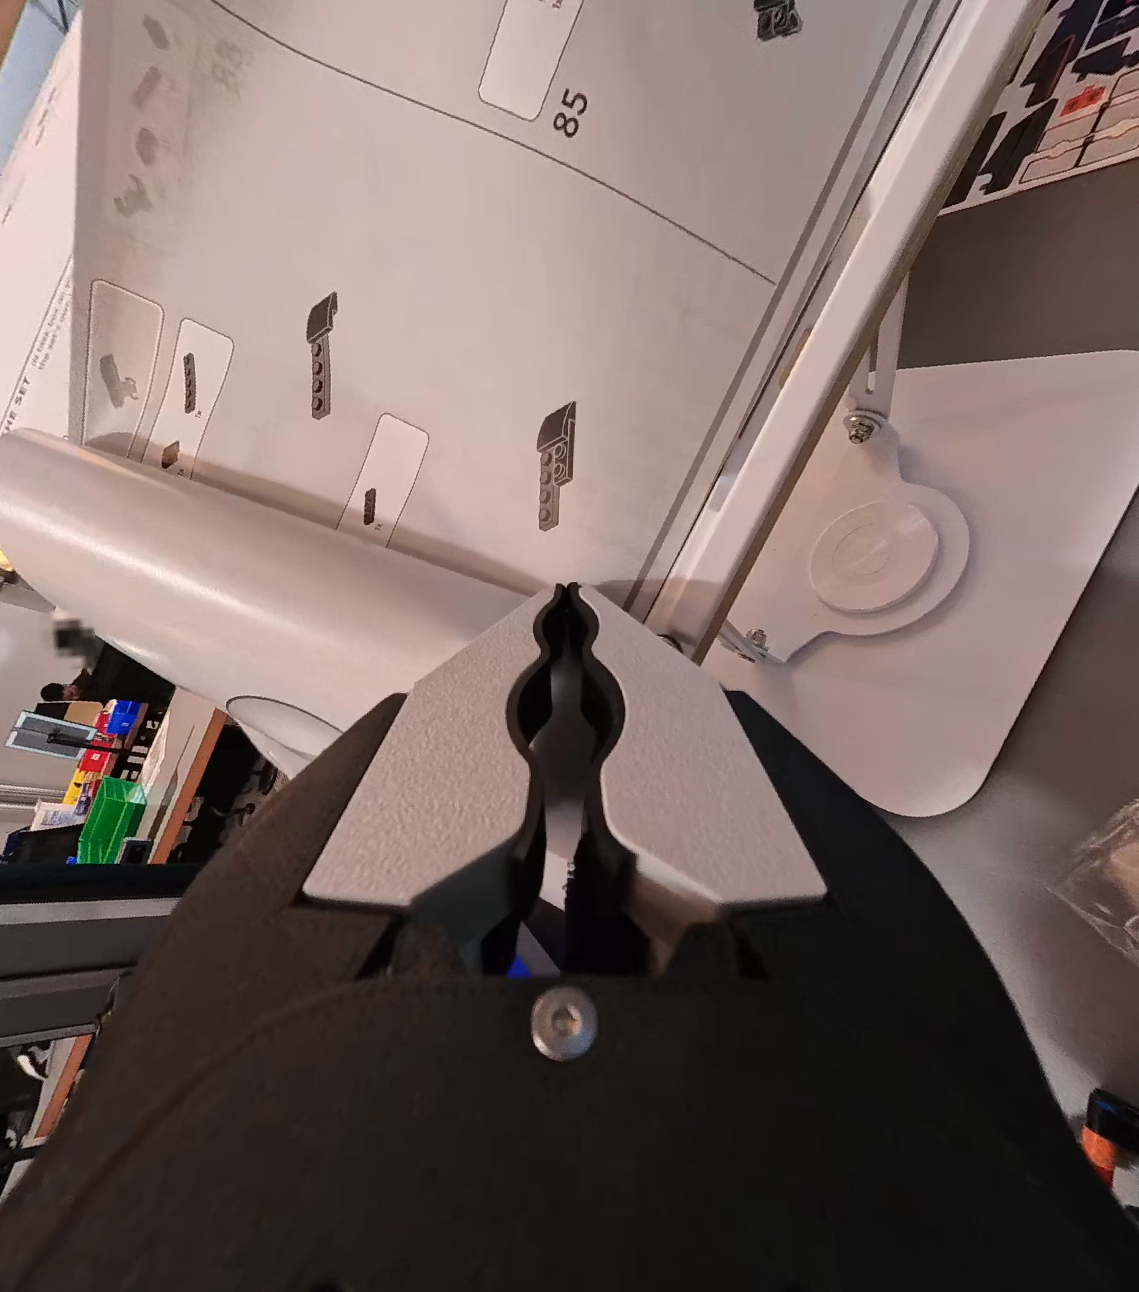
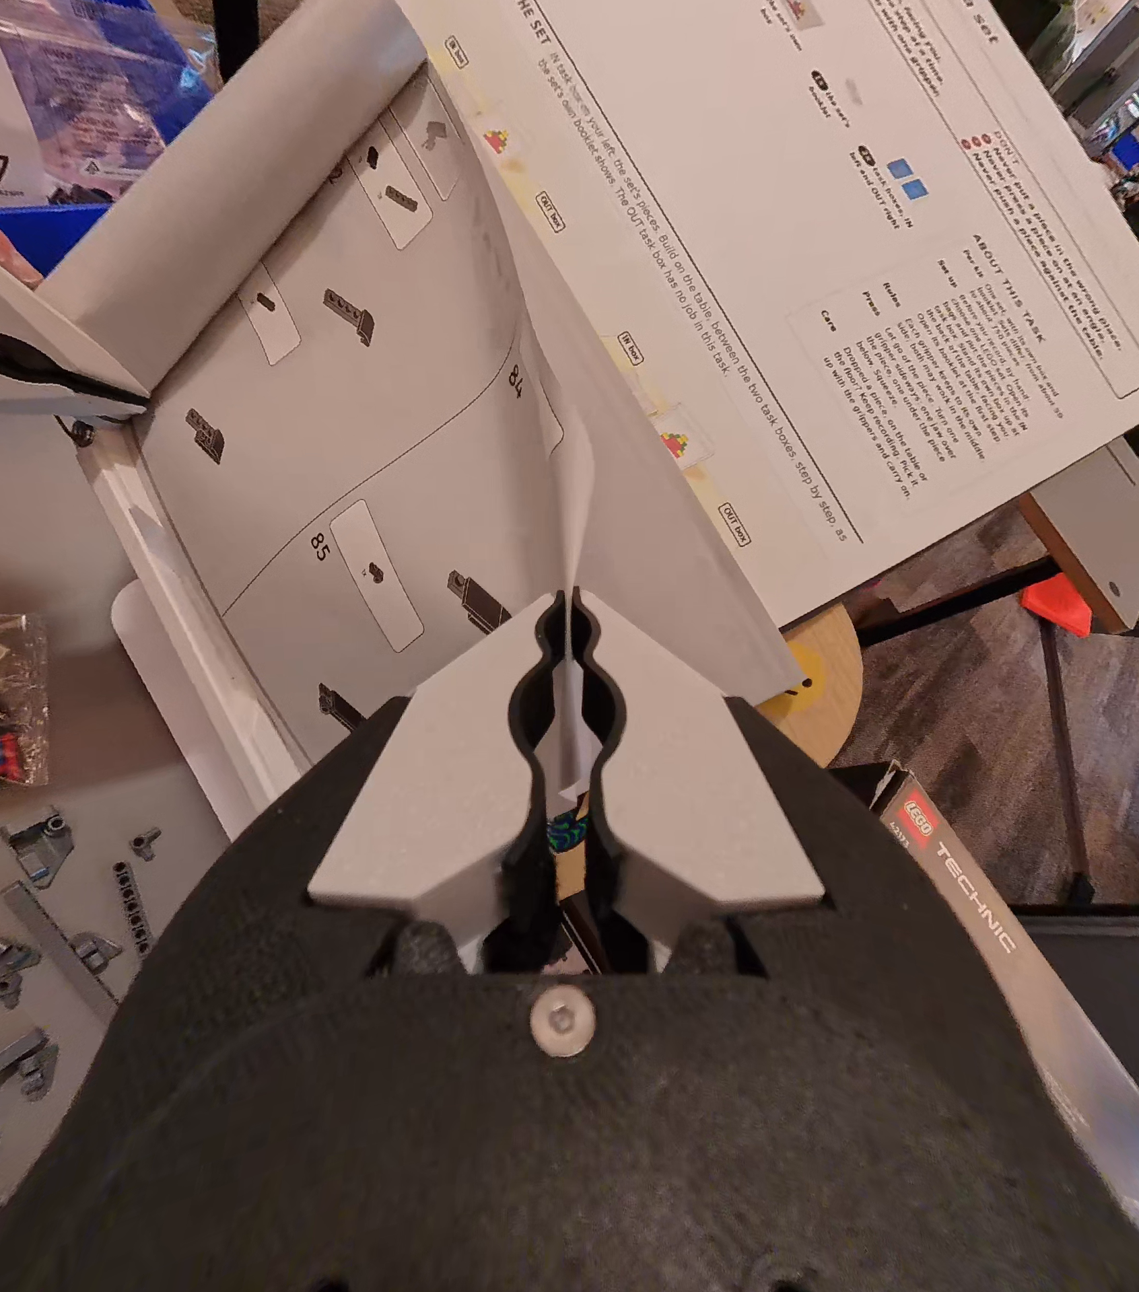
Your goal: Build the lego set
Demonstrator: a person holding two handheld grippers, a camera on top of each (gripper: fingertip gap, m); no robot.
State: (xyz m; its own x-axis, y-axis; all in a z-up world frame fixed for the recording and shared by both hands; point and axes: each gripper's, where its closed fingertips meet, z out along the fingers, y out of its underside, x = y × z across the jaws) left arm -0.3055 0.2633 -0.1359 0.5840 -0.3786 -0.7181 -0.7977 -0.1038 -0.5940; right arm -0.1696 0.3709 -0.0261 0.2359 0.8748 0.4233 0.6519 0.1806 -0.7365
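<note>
Right wrist view: the right gripper (image 2: 568, 594) pinches a page edge (image 2: 577, 503) of the instruction booklet (image 2: 343, 391), apparently turning it; loose grey Technic pieces (image 2: 56, 909) lie below the booklet. The left gripper (image 1: 568, 591), jaws pressed together, sits at the booklet's curling page (image 1: 203, 559).

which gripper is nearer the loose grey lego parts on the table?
Right, as far as the views show. The right gripper, shut on a booklet page, has the grey parts just beside it. The left gripper faces the booklet stand; no loose parts appear there.
</note>
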